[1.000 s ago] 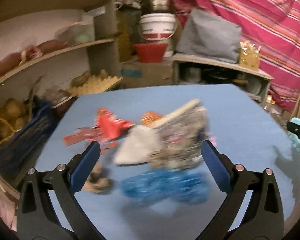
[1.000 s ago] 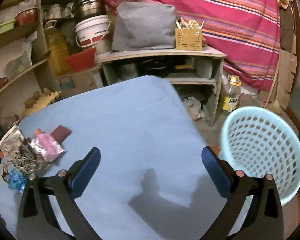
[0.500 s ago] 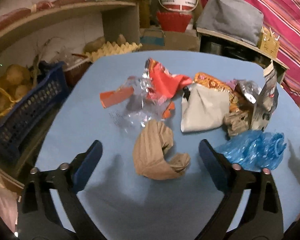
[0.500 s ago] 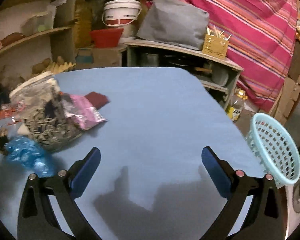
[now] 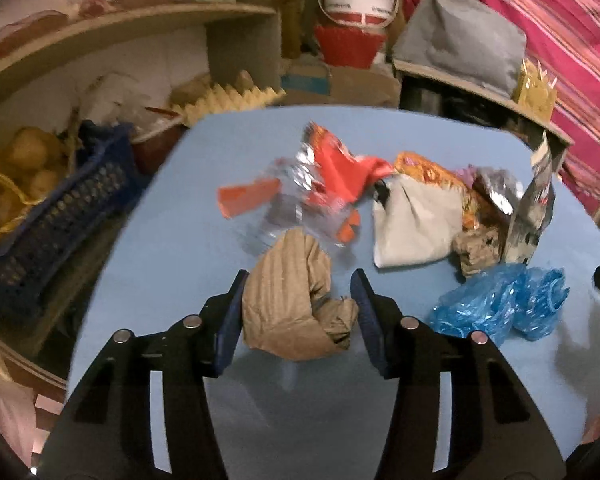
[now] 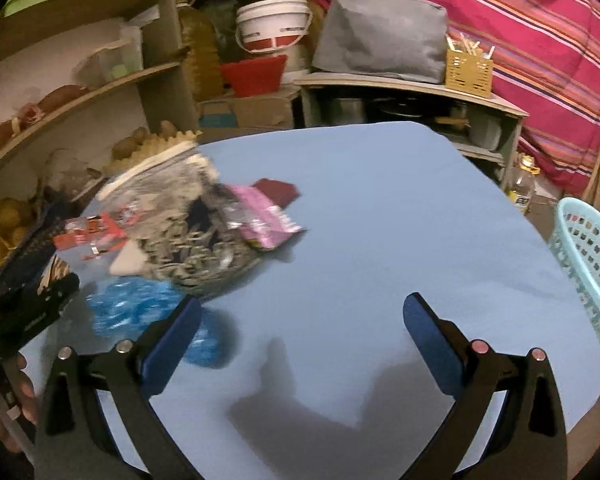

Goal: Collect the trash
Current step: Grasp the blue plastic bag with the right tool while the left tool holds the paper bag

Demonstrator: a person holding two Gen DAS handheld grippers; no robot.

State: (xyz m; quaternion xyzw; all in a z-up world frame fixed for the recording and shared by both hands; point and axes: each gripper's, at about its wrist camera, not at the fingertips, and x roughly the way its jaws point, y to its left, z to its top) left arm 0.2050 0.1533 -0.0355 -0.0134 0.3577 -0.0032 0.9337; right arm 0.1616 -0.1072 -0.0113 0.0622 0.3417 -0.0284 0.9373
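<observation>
1. Brown paper wad sits on the blue table, nearest piece of the trash pile, right between the blue pads of the left gripper.
2. Left jaws narrowed around the wad: left pad looks to be touching its side, right pad just beside the crumpled tail. Can't tell for sure if it's squeezed yet.
3. Probably super light and soft, crushes easily, not slippery. Best grabbed across the fat middle fold, not the loose twisted tail, which would likely just pull out.
4. Rest of the pile lies further out: red wrapper, white pouch, blue plastic bag off to the right. All thin film by the look of it, floppy and crinkly, so pinch a bunched part rather than a flat edge.
5. Right gripper spread wide, holding nothing, hovering over bare table just right of the pile.
6. Basket stands past the table's right edge, well apart from the trash. Presumably the drop spot.
</observation>
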